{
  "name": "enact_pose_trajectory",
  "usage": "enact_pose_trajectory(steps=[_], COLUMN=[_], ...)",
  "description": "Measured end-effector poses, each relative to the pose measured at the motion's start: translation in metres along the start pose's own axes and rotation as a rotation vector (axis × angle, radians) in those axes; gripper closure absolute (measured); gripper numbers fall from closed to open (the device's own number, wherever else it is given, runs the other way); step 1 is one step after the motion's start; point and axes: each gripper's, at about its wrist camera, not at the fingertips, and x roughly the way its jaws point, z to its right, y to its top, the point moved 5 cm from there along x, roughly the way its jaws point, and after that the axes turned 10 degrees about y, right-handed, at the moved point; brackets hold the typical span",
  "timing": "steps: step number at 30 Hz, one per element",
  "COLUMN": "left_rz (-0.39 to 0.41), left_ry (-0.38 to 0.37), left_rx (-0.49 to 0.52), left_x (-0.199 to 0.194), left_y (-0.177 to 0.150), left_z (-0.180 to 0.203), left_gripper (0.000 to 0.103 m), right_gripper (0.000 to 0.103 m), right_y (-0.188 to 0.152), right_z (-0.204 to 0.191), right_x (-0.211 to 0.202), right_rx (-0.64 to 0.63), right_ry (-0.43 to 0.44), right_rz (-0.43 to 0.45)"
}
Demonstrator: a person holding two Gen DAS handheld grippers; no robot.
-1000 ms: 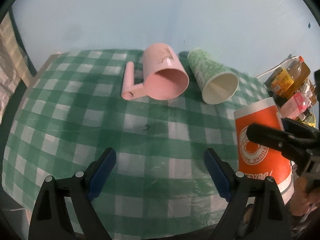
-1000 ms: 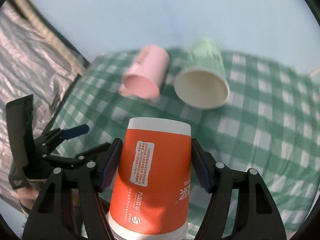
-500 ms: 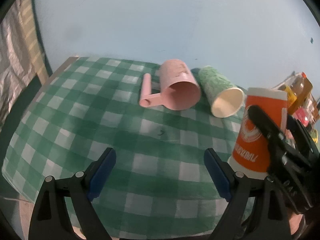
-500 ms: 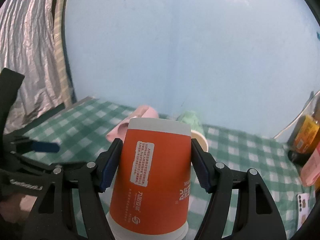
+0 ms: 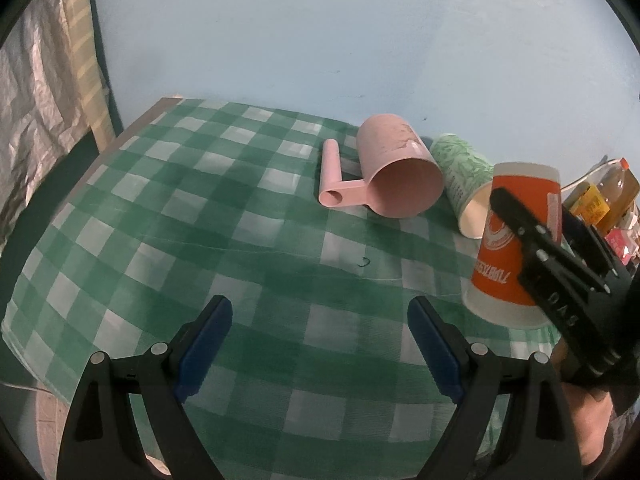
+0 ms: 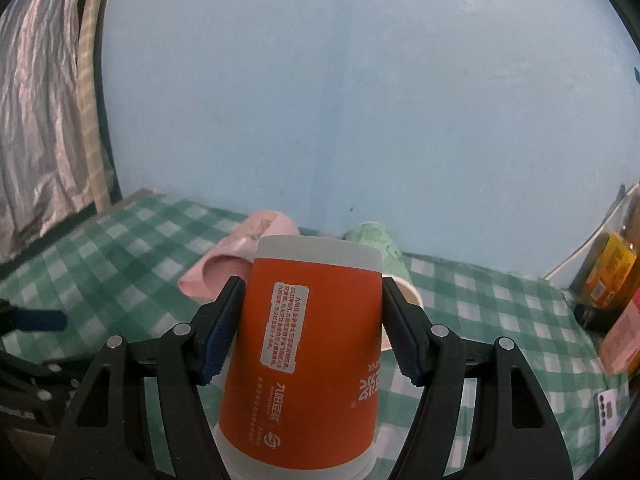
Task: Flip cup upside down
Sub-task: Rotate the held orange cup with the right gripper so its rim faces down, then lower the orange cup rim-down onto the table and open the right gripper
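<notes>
My right gripper (image 6: 310, 316) is clenched on an orange paper cup (image 6: 304, 356), its blue-padded fingers (image 6: 220, 326) pressing both sides of the tapered wall. The cup is upside down: the narrow closed base with a white band points up and the wider white-rimmed mouth points down. The left wrist view shows the same cup (image 5: 508, 256) at the right side of the table, tilted a little, its mouth low over the cloth; I cannot tell whether it touches. A white rectangular sticker with small red Chinese print sits on the smooth orange wall, and inverted white lettering includes the characters for "Joyoung soy milk".

My left gripper (image 5: 320, 344) is spread wide with nothing between its blue pads, low over the green-and-white checked tablecloth (image 5: 192, 216), which looks thin, slightly glossy and creased.

Towards the back, a matte pink plastic scoop cup (image 5: 396, 176) with a tubular handle lies on its side, mouth facing me. Just beside it on the right lies a green leaf-patterned paper cup (image 5: 460, 164), also on its side, with a pale interior. At the far right edge stand bottles (image 5: 612, 184) with orange caps and yellow labels. A pale blue wall (image 6: 360, 120) stands behind, and crinkled silver foil (image 6: 36, 100) hangs at left.
</notes>
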Motion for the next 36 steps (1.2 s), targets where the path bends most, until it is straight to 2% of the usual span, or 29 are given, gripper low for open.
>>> enact_pose_trajectory(steps=[6,10,20,24,27,36], left_rz=[0.005,0.004,0.027,0.03,0.039,0.168], left_ry=[-0.003,-0.006,0.0,-0.001,-0.003,0.019], left_rx=[0.014,0.007,-0.001,-0.013,-0.027,-0.002], left_x=[0.0,-0.001,-0.011,-0.014,-0.018,-0.063], left_y=[-0.003,-0.006,-0.024,-0.028,-0.03,-0.038], left_z=[0.003,0.002,0.003,0.0,-0.001,0.008], left_gripper=[0.012,0.012,0.012,0.012,0.012,0.012], right_gripper=[0.034,0.034,0.033,0.027,0.018,0.013], right_y=[-0.01,-0.015,-0.042,-0.047,-0.046,-0.027], right_z=[-0.002,-0.006,-0.011,-0.006,-0.003,0.006], right_x=[0.006,-0.001,-0.024,-0.027,-0.033,-0.086], right_rx=[-0.018,-0.036,0.025,0.066,0.084,0.112], right_ry=[0.011,0.013,0.062,0.089,0.091,0.126], right_rz=[-0.029,-0.01,-0.034,-0.03,-0.003,0.152])
